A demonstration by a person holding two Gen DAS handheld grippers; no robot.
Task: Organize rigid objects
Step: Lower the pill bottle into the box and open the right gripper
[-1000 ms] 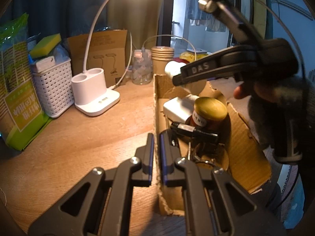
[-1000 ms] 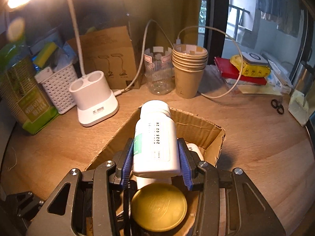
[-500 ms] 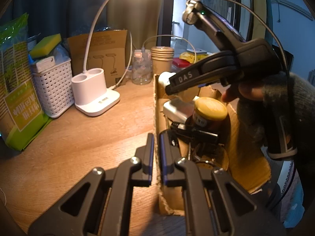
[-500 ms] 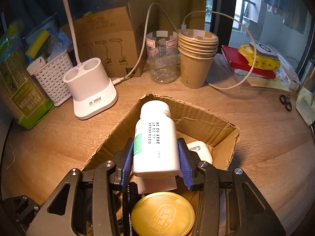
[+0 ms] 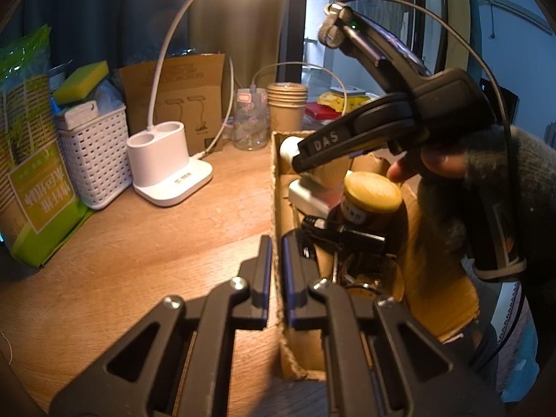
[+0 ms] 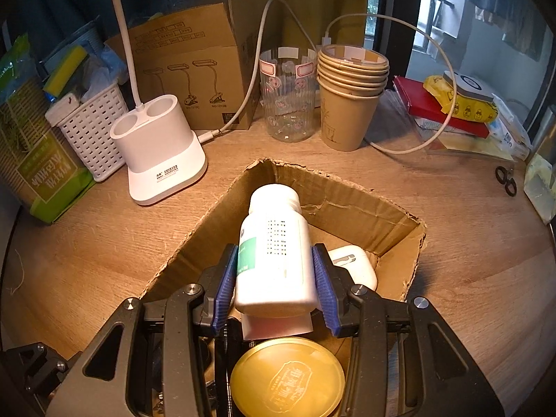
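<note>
We see the right claw (image 6: 274, 278) clamped on one white plastic bottle (image 6: 274, 253), its two ribbed blue pads (image 6: 224, 285) pressing the smooth cylindrical sides; the bottle has a rounded white cap, a green patch on its label and a dotted print, and it hangs tilted over the open cardboard box (image 6: 351, 205). The box is corrugated, brown, with ragged torn edges, and stands on the wood-grain bench (image 6: 451, 243). Inside it we count one jar with a round gold metal lid (image 6: 288, 378), embossed on top, one glossy white earbud case (image 6: 354, 264) with rounded corners lying just beside the bottle, and some dark items at the near end that we cannot make out.

The left claw (image 5: 276, 260) is fully closed on the near side wall of the box, one blue-edged finger outside and one inside, the thin cardboard pinched between them. A hand in a grey knitted fingerless glove (image 5: 486, 187) grips the right tool.

At the back of the bench stand one white lamp base (image 6: 160, 153) with two round wells and a bendy neck, one white lattice plastic basket (image 6: 93, 132), one clear ribbed plastic cup (image 6: 288, 97) with stickers, and one stack of brown paper cups (image 6: 351, 97), about five rims showing
</note>
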